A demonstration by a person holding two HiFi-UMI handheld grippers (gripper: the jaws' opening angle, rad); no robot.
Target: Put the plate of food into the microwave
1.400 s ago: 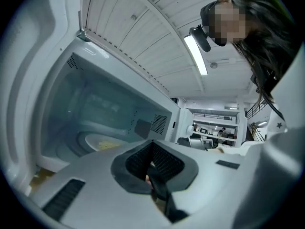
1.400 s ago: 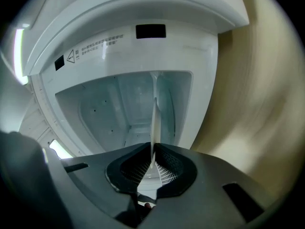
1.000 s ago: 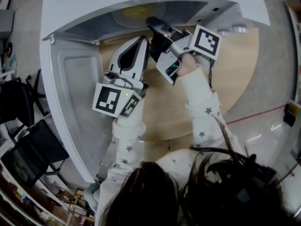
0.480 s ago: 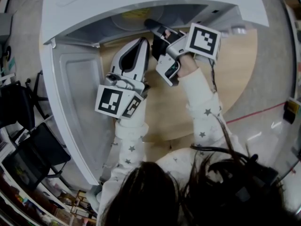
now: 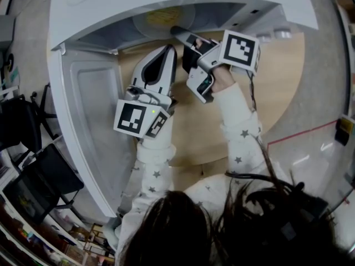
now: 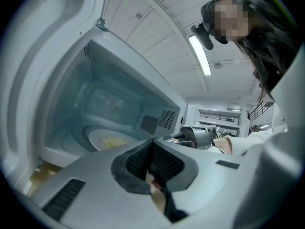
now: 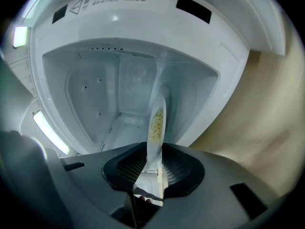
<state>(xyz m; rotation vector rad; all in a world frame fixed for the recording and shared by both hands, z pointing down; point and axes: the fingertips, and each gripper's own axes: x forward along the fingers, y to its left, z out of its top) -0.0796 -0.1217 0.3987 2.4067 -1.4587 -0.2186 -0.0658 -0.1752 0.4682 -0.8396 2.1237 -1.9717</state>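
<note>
A white plate with yellow food (image 5: 164,16) sits inside the cavity of the white microwave (image 5: 100,7), seen pale through its top opening. My right gripper (image 5: 181,32) reaches into the opening and is shut on the plate's near rim. In the right gripper view the plate (image 7: 157,120) stands edge-on between the pads, clamped at my right gripper (image 7: 155,168). My left gripper (image 5: 168,50) hovers just outside the opening, to the left of the right one, its jaws together with nothing in them. From the left gripper view the plate (image 6: 110,140) lies over the turntable.
The microwave door (image 5: 91,121) hangs wide open to the left. The microwave stands on a round wooden table (image 5: 277,76). Dark chairs and clutter (image 5: 33,170) sit at the lower left on the floor.
My right gripper has pushed a little deeper into the cavity, carrying the plate with it. The left gripper has hardly shifted.
</note>
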